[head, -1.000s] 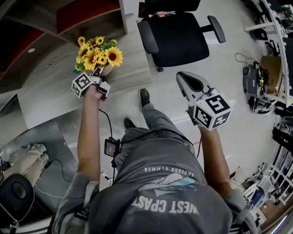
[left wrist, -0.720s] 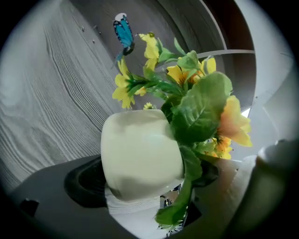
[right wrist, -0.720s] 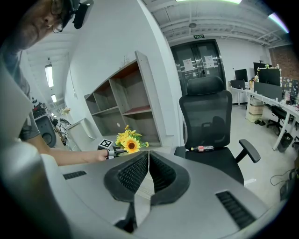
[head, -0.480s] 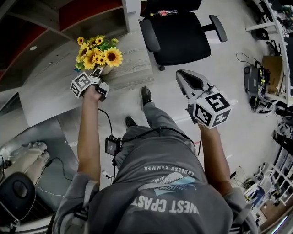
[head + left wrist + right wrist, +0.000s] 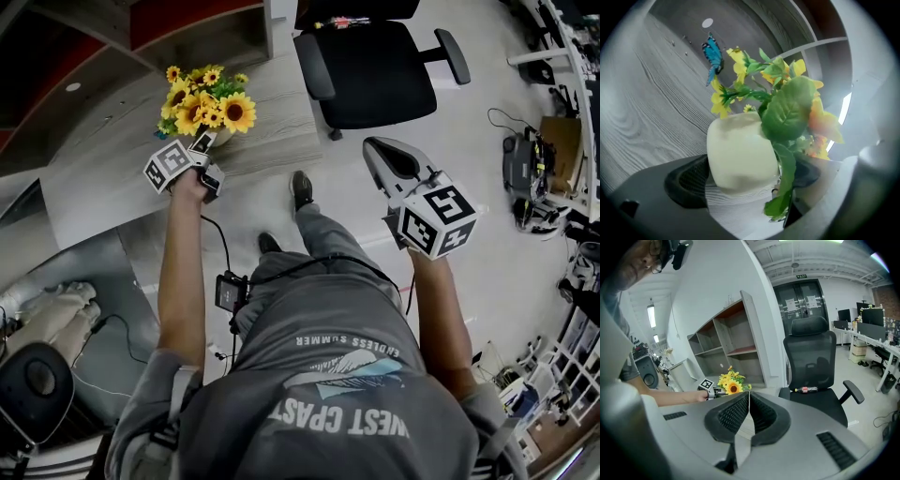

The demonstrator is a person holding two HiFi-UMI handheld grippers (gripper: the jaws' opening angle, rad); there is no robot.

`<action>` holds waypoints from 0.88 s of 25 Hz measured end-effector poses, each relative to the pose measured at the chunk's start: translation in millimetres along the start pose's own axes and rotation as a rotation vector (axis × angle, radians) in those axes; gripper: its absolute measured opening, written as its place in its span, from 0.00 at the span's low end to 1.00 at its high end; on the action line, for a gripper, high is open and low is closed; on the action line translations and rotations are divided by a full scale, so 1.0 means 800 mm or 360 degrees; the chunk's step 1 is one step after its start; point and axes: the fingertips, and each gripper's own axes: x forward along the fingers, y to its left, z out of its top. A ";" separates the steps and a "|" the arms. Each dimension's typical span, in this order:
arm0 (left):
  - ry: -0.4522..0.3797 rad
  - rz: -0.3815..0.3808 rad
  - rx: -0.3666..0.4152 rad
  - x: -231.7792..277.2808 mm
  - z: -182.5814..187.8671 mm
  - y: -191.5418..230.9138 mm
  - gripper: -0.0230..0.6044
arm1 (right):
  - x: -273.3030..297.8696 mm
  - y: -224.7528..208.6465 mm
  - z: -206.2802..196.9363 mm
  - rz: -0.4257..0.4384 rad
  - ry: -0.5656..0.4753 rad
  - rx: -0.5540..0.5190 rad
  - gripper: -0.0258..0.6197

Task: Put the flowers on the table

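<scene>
The cream rounded pot (image 5: 740,154) with the yellow artificial sunflowers (image 5: 208,98) is seen standing on the grey wood-grain bench (image 5: 103,178), near the bench's edge. In the head view it lies at about 1 o'clock from the left claw (image 5: 202,145) and just ahead of it.

In the left gripper view the pot sits between the two jaws, low in the throat. The jaws have just been opening and now stand wide apart, and no pad is seen pressing on the pot. The pot's long axis is taken to be upright, although in that view the stems lean towards 1 o'clock.

The blooms are bright yellow with dark centres, packed above broad green foliage. A blue butterfly ornament (image 5: 712,54) is pinned at 11 o'clock of the bunch. One green leaf (image 5: 785,206) hangs down against the inner side of the right-hand jaw.

The right claw (image 5: 380,155) is held in the air at 3 o'clock of the flowers, well apart from them. Its jaws are closed together on nothing. It is near the black office chair (image 5: 375,75).

The placing is judged to be all but done. The left claw is the nearer one, and a straight pull back towards 7 o'clock in the head view would be called for. The hanging leaf could be snagged and the pot tipped.
</scene>
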 end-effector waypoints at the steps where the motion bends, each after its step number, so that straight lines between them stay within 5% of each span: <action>1: 0.0009 0.0031 0.0036 0.000 0.001 0.000 0.83 | -0.002 -0.001 0.003 0.0003 -0.0001 0.0002 0.09; 7: 0.0020 0.0096 0.0082 0.005 0.002 0.012 0.83 | -0.002 -0.007 0.000 0.0001 -0.0008 0.0001 0.09; 22: -0.0009 -0.0013 0.0128 -0.040 0.008 -0.013 0.82 | 0.005 0.023 0.005 0.0063 -0.0029 -0.0058 0.09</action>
